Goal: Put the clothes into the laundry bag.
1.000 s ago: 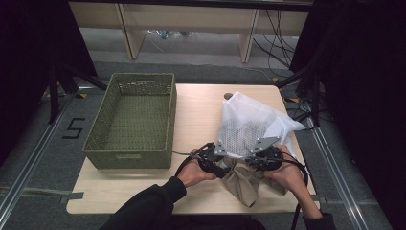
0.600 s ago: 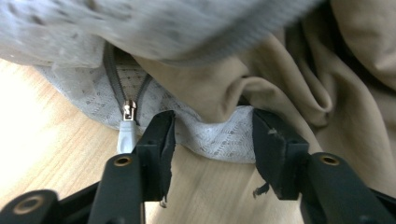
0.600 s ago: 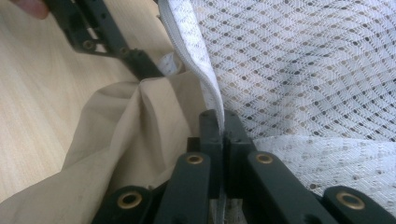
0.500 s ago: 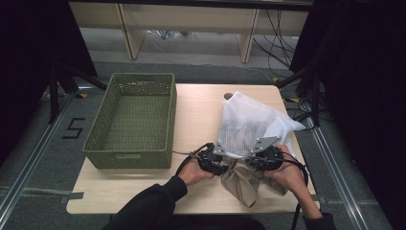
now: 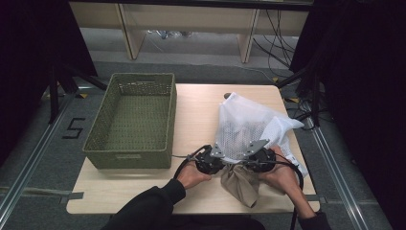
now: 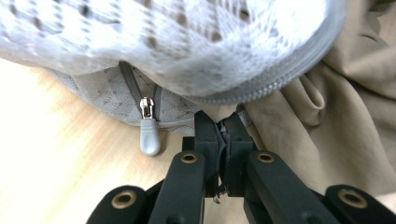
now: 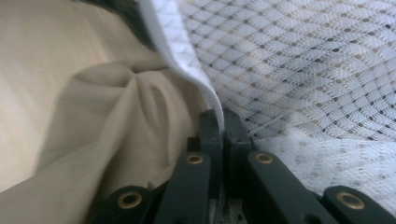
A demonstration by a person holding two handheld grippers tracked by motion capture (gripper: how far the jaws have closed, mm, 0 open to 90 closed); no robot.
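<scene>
A white mesh laundry bag (image 5: 244,127) lies on the right half of the table, its zippered mouth toward the person. A tan garment (image 5: 242,184) spills out of that mouth onto the wood. My left gripper (image 5: 221,160) has just been closing its jaws. They now pinch the bag's lower zipper edge (image 6: 223,123), just right of the grey zipper pull (image 6: 149,137). My right gripper (image 5: 245,160) is shut on the white upper hem of the bag (image 7: 223,116), with tan cloth (image 7: 93,93) to its left and mesh (image 7: 303,60) to its right.
An olive-green woven basket (image 5: 127,156) stands on the left half of the wooden table (image 5: 201,110) with nothing in it. Cables trail from both grippers toward the front edge. Dark curtains and rails flank the table.
Both hands have stayed nearly in place at the bag's mouth. The high view shows no clear shift of the bag or the garment.
</scene>
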